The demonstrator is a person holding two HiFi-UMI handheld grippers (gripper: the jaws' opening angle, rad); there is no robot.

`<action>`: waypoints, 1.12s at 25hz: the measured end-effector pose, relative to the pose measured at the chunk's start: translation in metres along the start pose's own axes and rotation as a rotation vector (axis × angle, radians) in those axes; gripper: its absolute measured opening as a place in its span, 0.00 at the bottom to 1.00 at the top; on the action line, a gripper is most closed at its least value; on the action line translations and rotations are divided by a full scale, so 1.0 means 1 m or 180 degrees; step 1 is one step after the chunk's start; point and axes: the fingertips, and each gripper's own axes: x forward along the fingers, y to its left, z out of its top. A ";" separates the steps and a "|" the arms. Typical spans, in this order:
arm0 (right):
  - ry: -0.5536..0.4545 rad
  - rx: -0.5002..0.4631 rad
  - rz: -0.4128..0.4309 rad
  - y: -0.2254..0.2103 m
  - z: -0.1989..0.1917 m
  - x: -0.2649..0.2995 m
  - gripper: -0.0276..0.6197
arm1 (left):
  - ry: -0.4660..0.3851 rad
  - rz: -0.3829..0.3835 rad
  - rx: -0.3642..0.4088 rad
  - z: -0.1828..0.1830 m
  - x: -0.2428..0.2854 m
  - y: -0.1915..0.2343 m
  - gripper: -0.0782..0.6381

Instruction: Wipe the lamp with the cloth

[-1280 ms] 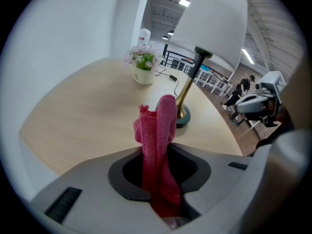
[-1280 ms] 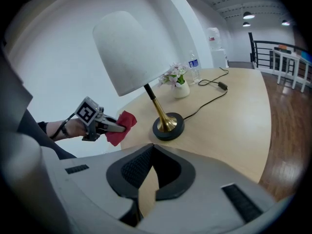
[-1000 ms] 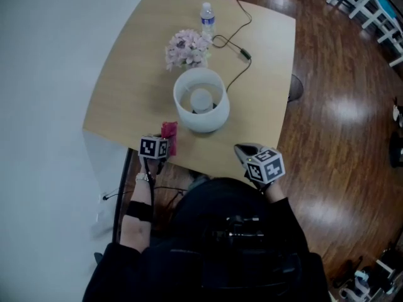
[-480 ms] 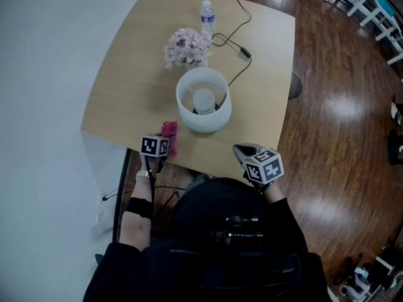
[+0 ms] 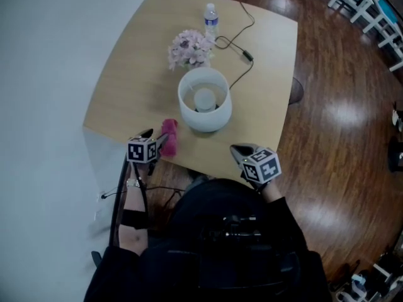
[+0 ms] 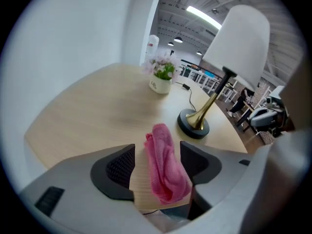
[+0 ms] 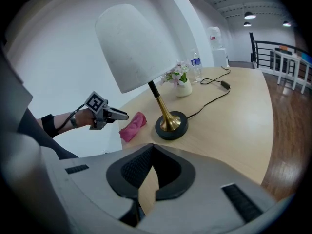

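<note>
The label on the water bottle (image 5: 210,19) beyond the lamp (image 5: 203,99) is too small to read. The head view shows only the lamp's white shade from above, while the right gripper view shows its brass stem (image 7: 162,110). The left gripper (image 5: 155,137) has just been opening its jaws wide (pads not pressing) astride the pink cloth (image 5: 169,137), which lies just beside the lamp. The right gripper (image 5: 242,151), nearer the person than the lamp, has its jaw tips together and empty.

Fluffy pink cloth (image 6: 165,165) on matt wooden table (image 6: 97,116); lamp stem (image 6: 202,115) glossy, probably brass.
</note>
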 end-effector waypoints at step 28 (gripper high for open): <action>0.0059 -0.0321 0.0010 -0.006 -0.010 -0.017 0.04 | -0.0028 -0.0888 0.0647 -0.008 -0.030 -0.225 0.12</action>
